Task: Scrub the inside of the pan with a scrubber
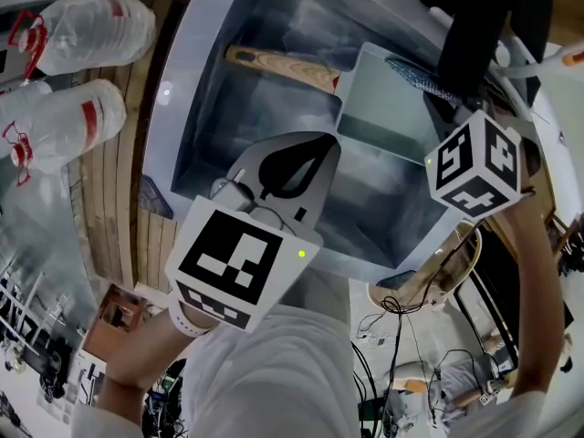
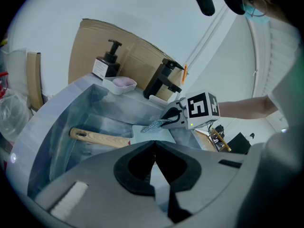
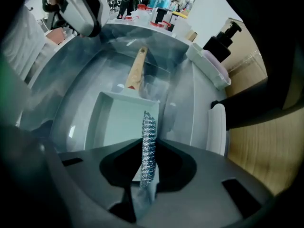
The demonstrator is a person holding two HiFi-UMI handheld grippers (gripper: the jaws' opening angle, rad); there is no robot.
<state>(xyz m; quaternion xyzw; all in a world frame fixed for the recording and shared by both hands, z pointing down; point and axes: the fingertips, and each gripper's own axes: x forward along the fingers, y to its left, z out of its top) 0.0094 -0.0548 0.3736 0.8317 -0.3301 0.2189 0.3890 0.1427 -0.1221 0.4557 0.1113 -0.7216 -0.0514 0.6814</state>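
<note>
My right gripper (image 3: 148, 145) clamps the steel-mesh scrubber (image 3: 149, 125) edge-on at the rim of the square wooden-handled pan (image 3: 118, 122) lying in the sink (image 3: 71, 84), while my left gripper (image 2: 155, 145) hangs closed, empty.

Steel sink (image 1: 182, 71) in a wooden counter (image 1: 128, 208), cardboard sheet (image 2: 90, 46) against a white wall (image 2: 142, 13).

Pan (image 1: 388, 108) lies open (sink walls (image 1: 208, 126) hem it).
</note>
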